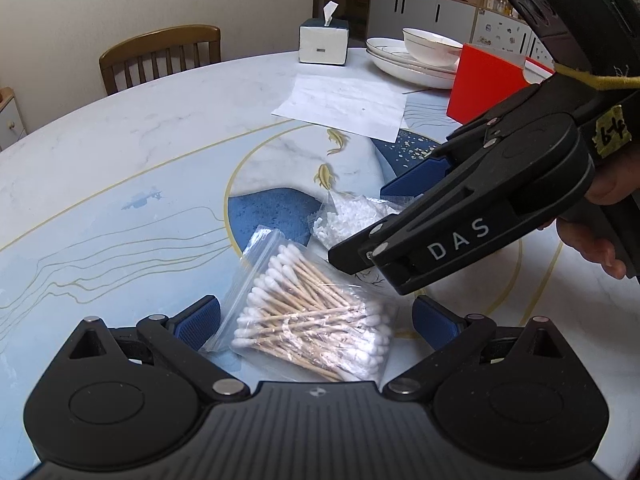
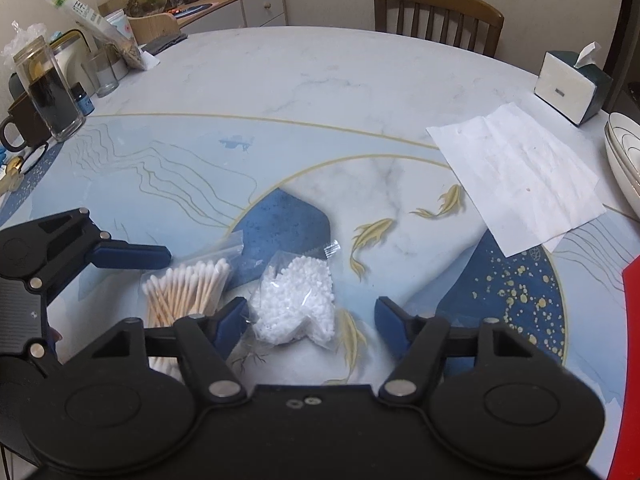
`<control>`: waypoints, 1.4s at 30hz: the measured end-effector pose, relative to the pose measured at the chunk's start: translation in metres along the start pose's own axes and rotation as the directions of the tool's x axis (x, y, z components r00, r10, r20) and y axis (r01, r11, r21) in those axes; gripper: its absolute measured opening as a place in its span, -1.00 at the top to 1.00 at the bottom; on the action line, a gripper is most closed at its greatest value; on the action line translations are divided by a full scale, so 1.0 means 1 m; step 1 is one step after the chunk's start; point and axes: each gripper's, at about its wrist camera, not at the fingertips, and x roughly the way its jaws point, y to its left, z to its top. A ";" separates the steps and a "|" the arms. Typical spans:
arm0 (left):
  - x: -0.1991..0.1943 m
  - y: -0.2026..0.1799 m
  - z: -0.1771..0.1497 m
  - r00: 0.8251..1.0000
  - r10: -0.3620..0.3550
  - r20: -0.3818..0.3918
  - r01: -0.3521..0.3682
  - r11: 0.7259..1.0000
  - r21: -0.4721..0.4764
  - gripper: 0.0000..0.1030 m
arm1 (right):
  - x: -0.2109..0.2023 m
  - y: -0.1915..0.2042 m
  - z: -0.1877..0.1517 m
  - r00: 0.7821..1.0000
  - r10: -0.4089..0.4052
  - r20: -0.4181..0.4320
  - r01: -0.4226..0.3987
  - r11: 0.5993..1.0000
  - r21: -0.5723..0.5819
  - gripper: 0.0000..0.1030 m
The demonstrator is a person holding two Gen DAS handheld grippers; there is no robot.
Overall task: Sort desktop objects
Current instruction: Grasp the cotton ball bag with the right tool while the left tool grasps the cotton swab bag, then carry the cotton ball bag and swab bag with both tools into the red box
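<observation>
Cotton swabs in a clear zip bag [image 1: 308, 312] lie on the tabletop [image 1: 120, 168], directly between the two blue pads of the left tool [image 1: 316, 318], whose fingers stand apart on either side of the bag without pressing it. Just beyond it, touching or slightly overlapping its far corner, lies a second clear bag of small white pellets [image 2: 294, 302]. In the right wrist view this pellet bag sits between the blue pads of the right tool [image 2: 310, 316]; the left pad is just at the bag's edge, the right pad stands clear of it, so the fingers are apart and nothing is clamped. From the left wrist view the right tool comes in from the right, tilted down over the pellet bag, with a hand [image 1: 600, 216] around its handle. A white sheet of paper [image 1: 340, 104] lies farther back on the tabletop, a tissue box [image 1: 324, 46] behind it, stacked white dishes [image 1: 412, 60] beside a red box [image 1: 488, 84]. A wooden chair [image 1: 160, 58] stands at the far edge, and a glass jar [image 2: 48, 88] stands among other clutter at the left side.
</observation>
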 end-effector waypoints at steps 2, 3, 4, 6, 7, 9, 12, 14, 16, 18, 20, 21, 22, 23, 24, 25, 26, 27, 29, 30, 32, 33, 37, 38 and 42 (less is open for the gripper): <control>0.000 0.000 -0.001 1.000 0.001 0.001 -0.001 1.000 0.003 -0.98 | 0.001 0.001 0.000 1.000 0.000 0.001 0.000 1.000 -0.008 -0.34; -0.001 0.000 -0.001 1.000 0.001 0.001 -0.001 1.000 0.003 -0.97 | 0.001 0.001 0.001 1.000 0.002 0.001 -0.002 1.000 -0.009 -0.32; -0.001 0.000 -0.001 1.000 0.002 0.001 -0.002 1.000 0.002 -0.97 | 0.001 0.001 0.001 1.000 0.003 0.002 -0.003 1.000 -0.011 -0.28; -0.001 -0.001 -0.001 1.000 0.012 0.002 -0.012 1.000 0.002 -0.94 | 0.001 0.001 0.001 1.000 0.000 0.003 0.000 1.000 -0.017 -0.22; -0.001 -0.001 -0.001 1.000 0.018 0.002 -0.018 1.000 0.004 -0.92 | 0.001 0.001 0.001 1.000 0.000 0.003 0.000 1.000 -0.021 -0.16; -0.002 -0.002 -0.001 1.000 0.030 0.004 -0.030 1.000 0.001 -0.83 | 0.001 0.002 0.002 1.000 -0.002 0.004 0.002 1.000 -0.027 -0.08; -0.004 -0.001 0.000 0.999 0.039 0.006 -0.039 0.999 -0.009 -0.71 | 0.000 -0.001 0.002 1.000 -0.003 0.005 0.003 1.000 -0.023 0.04; -0.005 -0.002 0.001 0.999 0.044 0.003 -0.044 0.999 -0.011 -0.65 | -0.001 -0.003 0.002 1.000 0.002 0.008 -0.001 1.000 -0.015 0.12; -0.004 -0.003 0.002 0.999 0.051 -0.006 -0.051 0.999 -0.006 -0.59 | -0.002 -0.005 0.001 1.000 0.003 0.010 -0.003 1.000 -0.014 0.15; -0.005 -0.005 0.003 0.999 0.052 -0.010 -0.052 0.999 -0.007 -0.49 | -0.003 -0.006 0.000 1.000 0.005 0.011 -0.005 1.000 -0.014 0.18; -0.005 -0.005 0.004 0.998 0.056 -0.014 -0.056 0.998 -0.015 -0.46 | -0.005 -0.008 -0.001 1.000 0.012 0.013 -0.012 1.000 -0.014 0.21; -0.006 -0.006 0.004 0.998 0.056 -0.014 -0.056 0.998 -0.021 -0.43 | -0.006 -0.009 -0.002 1.000 0.014 0.013 -0.014 1.000 -0.013 0.23; -0.006 -0.006 0.004 0.998 0.056 -0.014 -0.057 0.998 -0.027 -0.42 | -0.007 -0.010 -0.003 1.000 0.016 0.012 -0.016 1.000 -0.012 0.25; -0.007 -0.007 0.004 0.998 0.058 -0.014 -0.059 0.998 -0.032 -0.41 | -0.009 -0.011 -0.004 1.000 0.019 0.013 -0.018 1.000 -0.011 0.26; -0.007 -0.009 0.004 0.998 0.059 -0.015 -0.060 0.997 -0.038 -0.41 | -0.011 -0.012 -0.005 1.000 0.021 0.014 -0.020 1.000 -0.010 0.28; -0.008 -0.010 0.005 0.998 0.061 -0.015 -0.062 0.997 -0.044 -0.41 | -0.013 -0.013 -0.006 1.000 0.023 0.015 -0.023 1.000 -0.008 0.29; -0.009 -0.012 0.005 0.998 0.064 -0.013 -0.064 0.997 -0.050 -0.41 | -0.015 -0.015 -0.008 0.999 0.027 0.017 -0.027 1.000 -0.006 0.29; -0.010 -0.014 0.006 0.998 0.067 -0.009 -0.067 0.996 -0.054 -0.41 | -0.018 -0.016 -0.009 0.999 0.031 0.020 -0.031 1.000 -0.004 0.29; -0.013 -0.018 0.007 0.998 0.069 -0.003 -0.069 0.996 -0.063 -0.41 | -0.025 -0.018 -0.012 0.999 0.038 0.028 -0.038 0.999 -0.004 0.29; -0.014 -0.020 0.008 0.997 0.071 0.001 -0.070 0.995 -0.069 -0.41 | -0.028 -0.019 -0.014 0.999 0.039 0.031 -0.039 0.999 -0.005 0.30; -0.018 -0.024 0.010 0.997 0.071 0.009 -0.070 0.994 -0.083 -0.41 | -0.034 -0.023 -0.017 0.998 0.045 0.039 -0.045 0.999 -0.001 0.30; -0.020 -0.027 0.012 0.997 0.072 0.014 -0.071 0.994 -0.089 -0.41 | -0.038 -0.025 -0.018 0.998 0.047 0.042 -0.047 0.999 0.001 0.30; -0.029 -0.038 0.019 0.996 0.083 0.026 -0.079 0.990 -0.119 -0.41 | -0.057 -0.034 -0.024 0.996 0.058 0.065 -0.059 0.998 0.013 0.31; -0.032 -0.041 0.021 0.996 0.085 0.028 -0.081 0.989 -0.127 -0.41 | -0.062 -0.037 -0.026 0.996 0.062 0.071 -0.063 0.998 0.016 0.31; -0.040 -0.055 0.029 0.995 0.089 0.044 -0.082 0.986 -0.142 -0.41 | -0.083 -0.048 -0.032 0.993 0.076 0.092 -0.079 0.996 0.031 0.31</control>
